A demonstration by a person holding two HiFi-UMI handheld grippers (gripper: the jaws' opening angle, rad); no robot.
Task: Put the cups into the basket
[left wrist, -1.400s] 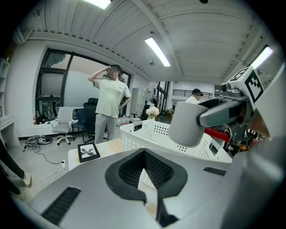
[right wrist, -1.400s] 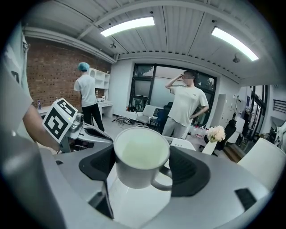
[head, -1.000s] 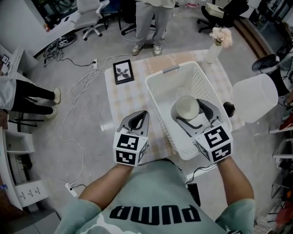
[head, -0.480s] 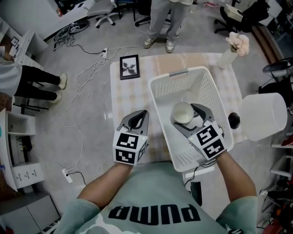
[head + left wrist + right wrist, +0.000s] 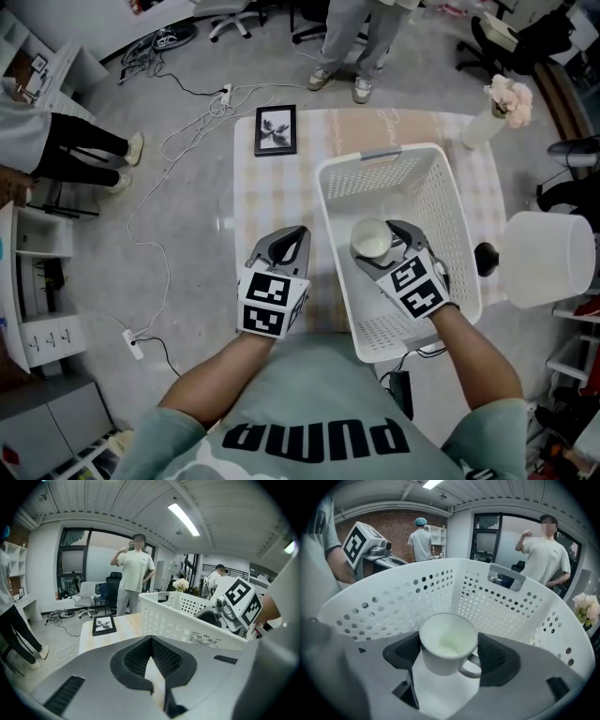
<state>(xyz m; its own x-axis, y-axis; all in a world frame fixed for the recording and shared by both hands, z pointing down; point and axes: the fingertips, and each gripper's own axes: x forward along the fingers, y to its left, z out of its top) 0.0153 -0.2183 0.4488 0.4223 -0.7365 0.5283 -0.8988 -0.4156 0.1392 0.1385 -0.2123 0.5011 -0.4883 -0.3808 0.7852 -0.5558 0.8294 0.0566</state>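
A white cup (image 5: 370, 238) hangs upright inside the white perforated basket (image 5: 379, 156), low over its near half, with my right gripper (image 5: 375, 247) shut on it. In the right gripper view the cup (image 5: 447, 641) sits between the black pads with its handle towards the camera, and basket walls (image 5: 440, 585) surround it. My left gripper (image 5: 289, 242) hovers over the checked table (image 5: 281, 192) just left of the basket, shut and holding nothing. The left gripper view shows its jaws (image 5: 152, 667) meeting and the basket side (image 5: 178, 616) to the right.
A black picture frame (image 5: 277, 129) lies at the table's far left corner. A vase of flowers (image 5: 507, 101) stands at the far right. A small black object (image 5: 485, 258) and a big white cylinder (image 5: 551, 259) sit right of the basket. People stand beyond the table; cables (image 5: 187, 150) trail over the floor.
My right gripper has carried the cup leftward and lower within the basket. The head view has shifted, showing more of the table. My left gripper has stayed where it was.
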